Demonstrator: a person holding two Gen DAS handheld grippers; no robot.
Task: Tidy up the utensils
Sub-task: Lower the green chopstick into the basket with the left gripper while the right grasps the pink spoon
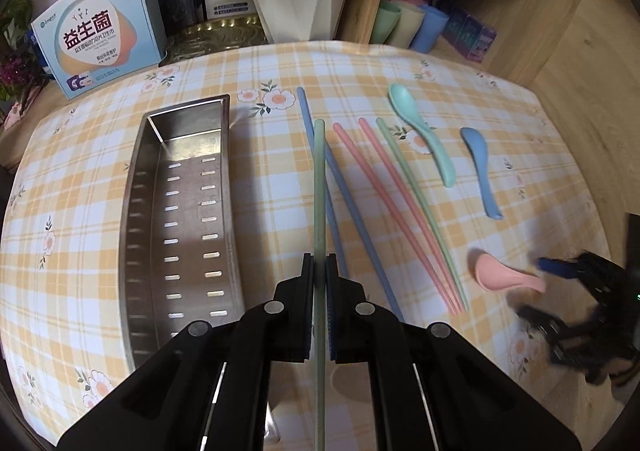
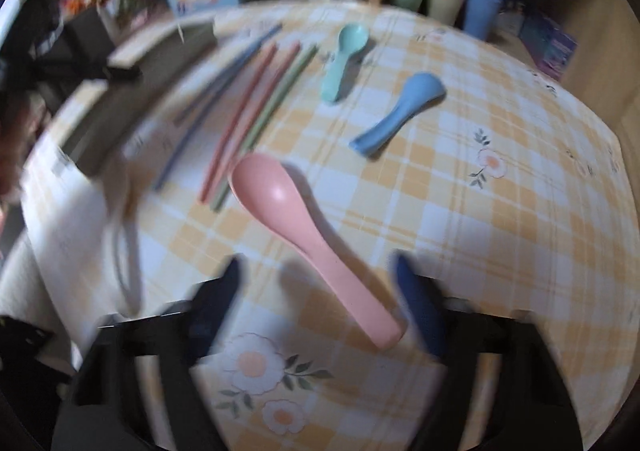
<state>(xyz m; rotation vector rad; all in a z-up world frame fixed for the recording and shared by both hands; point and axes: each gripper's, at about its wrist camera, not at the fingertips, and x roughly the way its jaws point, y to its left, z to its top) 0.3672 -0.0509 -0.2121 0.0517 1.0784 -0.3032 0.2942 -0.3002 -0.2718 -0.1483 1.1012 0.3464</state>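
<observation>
Left jaws clamping green chopstick, pink spoon handle between right jaws

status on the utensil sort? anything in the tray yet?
Nothing done: the steel tray shows only bare slots. In hand: the left tool is shut on a green chopstick; the right tool straddles the pink spoon, pads not visibly pressing. Left on the cloth: two blue chopsticks, two pink chopsticks, one green chopstick, teal spoon, blue spoon.
</observation>
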